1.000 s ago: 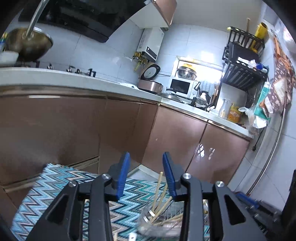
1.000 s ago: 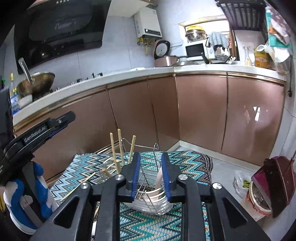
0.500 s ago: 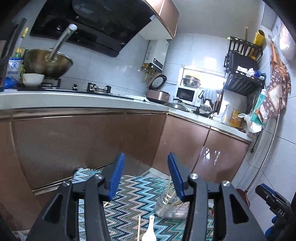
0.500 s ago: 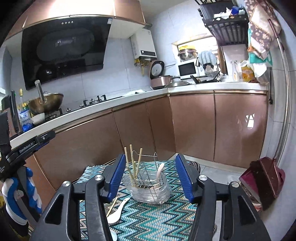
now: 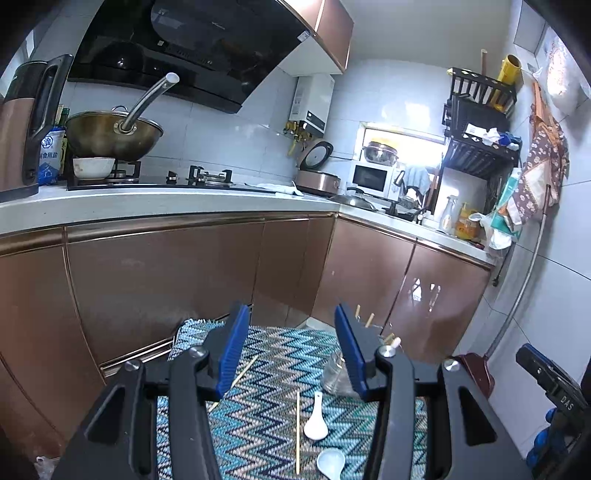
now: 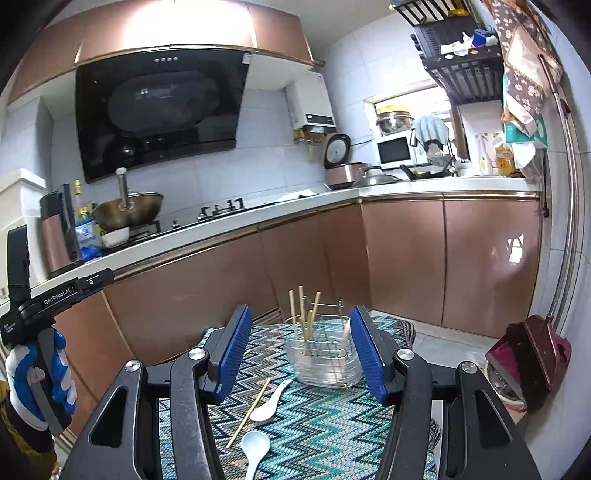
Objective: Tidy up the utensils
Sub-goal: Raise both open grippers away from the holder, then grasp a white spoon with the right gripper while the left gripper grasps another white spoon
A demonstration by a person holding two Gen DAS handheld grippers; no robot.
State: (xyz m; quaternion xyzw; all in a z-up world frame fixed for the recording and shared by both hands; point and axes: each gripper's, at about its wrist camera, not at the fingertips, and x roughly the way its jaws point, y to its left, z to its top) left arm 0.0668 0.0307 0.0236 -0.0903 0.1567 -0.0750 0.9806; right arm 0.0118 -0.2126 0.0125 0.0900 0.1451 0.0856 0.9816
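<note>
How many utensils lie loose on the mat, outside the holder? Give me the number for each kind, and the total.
Spoons: 2
Chopsticks: 2
Total: 4

Bright daylight from the blown-out window [image 5: 402, 142]; ceiling glare washes the copper upper cabinet [image 6: 184, 22]. Glossy copper cabinet doors [image 6: 491, 258] show reflections. Strong fisheye bending, black vignette corners. Focus sharp throughout.

Copper-fronted cabinets [image 6: 402, 258] line a white-tiled kitchen; a black range hood [image 6: 159, 110] hangs at ten o'clock, a bright window [image 5: 402, 142] at two.
</note>
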